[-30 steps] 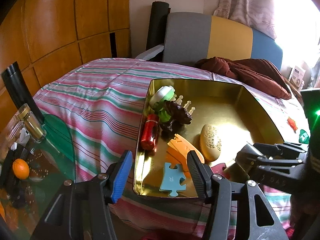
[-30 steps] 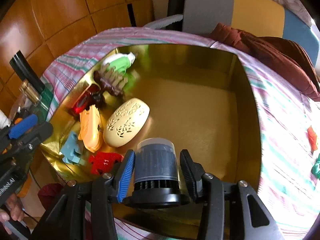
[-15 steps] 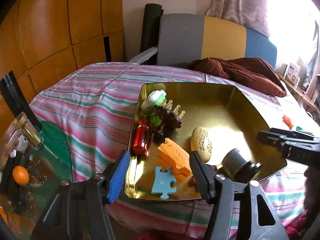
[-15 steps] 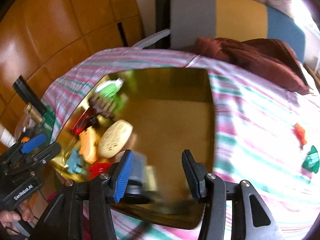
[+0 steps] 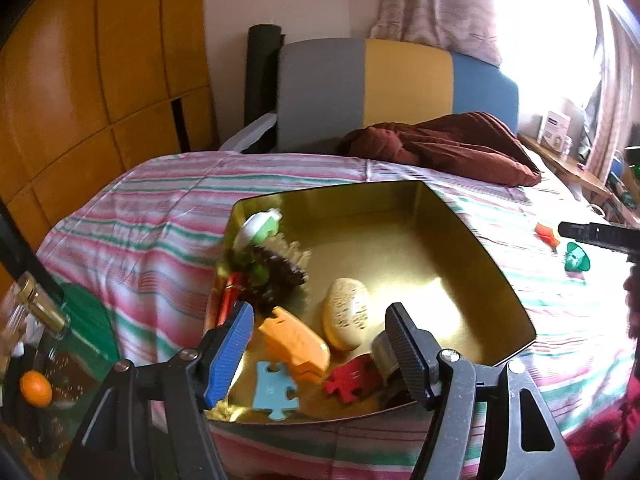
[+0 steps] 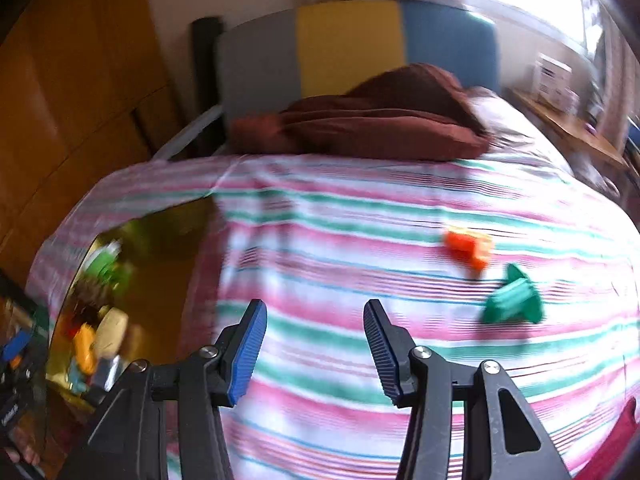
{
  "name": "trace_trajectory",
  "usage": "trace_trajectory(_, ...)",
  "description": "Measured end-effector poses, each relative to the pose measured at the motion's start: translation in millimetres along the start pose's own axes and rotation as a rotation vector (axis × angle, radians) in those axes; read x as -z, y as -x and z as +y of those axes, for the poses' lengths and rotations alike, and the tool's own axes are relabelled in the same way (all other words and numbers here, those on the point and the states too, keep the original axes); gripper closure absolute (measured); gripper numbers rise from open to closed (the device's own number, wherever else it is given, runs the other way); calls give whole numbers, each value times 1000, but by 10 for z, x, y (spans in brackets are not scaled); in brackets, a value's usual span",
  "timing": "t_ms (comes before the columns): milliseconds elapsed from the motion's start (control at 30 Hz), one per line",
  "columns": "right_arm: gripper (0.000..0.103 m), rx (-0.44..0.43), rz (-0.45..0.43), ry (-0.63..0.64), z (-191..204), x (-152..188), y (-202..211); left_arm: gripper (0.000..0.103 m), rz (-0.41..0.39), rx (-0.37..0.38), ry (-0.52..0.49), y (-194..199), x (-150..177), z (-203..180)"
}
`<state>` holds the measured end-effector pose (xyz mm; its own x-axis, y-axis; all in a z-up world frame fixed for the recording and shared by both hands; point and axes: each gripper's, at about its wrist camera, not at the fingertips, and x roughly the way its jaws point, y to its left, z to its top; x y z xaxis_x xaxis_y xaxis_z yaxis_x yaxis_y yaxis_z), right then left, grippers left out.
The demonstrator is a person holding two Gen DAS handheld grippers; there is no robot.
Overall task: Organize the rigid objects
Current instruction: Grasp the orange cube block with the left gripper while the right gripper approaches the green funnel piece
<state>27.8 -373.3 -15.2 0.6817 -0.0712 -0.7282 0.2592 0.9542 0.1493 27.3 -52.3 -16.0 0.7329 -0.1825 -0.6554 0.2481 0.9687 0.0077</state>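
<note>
The gold tray (image 5: 500, 276), frame centre, already holds several objects. The orange piece (image 6: 468, 246) and green piece (image 6: 514, 300), right of frame, remain on the bedspread (image 6: 340, 240). The right gripper (image 6: 316, 344) is spread and empty; the left gripper (image 5: 320, 344) is opening, gripping nothing.

Left hand-held gripper (image 5: 320, 344) opening; right hand-held gripper (image 6: 316, 344) empty, parted.

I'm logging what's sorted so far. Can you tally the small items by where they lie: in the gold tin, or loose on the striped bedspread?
In the gold tin: 8 that I can make out, with the far corner jumbled
Loose on the striped bedspread: 2, an orange piece and a green piece
Total: 10
</note>
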Motion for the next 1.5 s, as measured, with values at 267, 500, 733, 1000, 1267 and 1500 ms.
trace_trajectory(267,52,131,1,-101,-879,-154,-35,34,19,61,-67,-60,-117,-324)
trace_trajectory(500,52,251,-19,-289,-1686,-72,-93,34,52,153,-131,-174,-265,-761)
trace_trajectory(733,52,256,-87,-537,-2128,-5,93,34,66,274,-219,-302,-446,-1432)
trace_trajectory(1000,52,209,-26,-652,-2308,102,33,37,195,395,-240,-793,-688,-2239)
trace_trajectory(1267,52,126,-5,-732,-2390,174,10,58,281,483,-270,-1253,-928,-2993)
trace_trajectory(1500,52,78,-6,-742,-2374,159,19,62,302,489,-332,-1567,-1075,-3623)
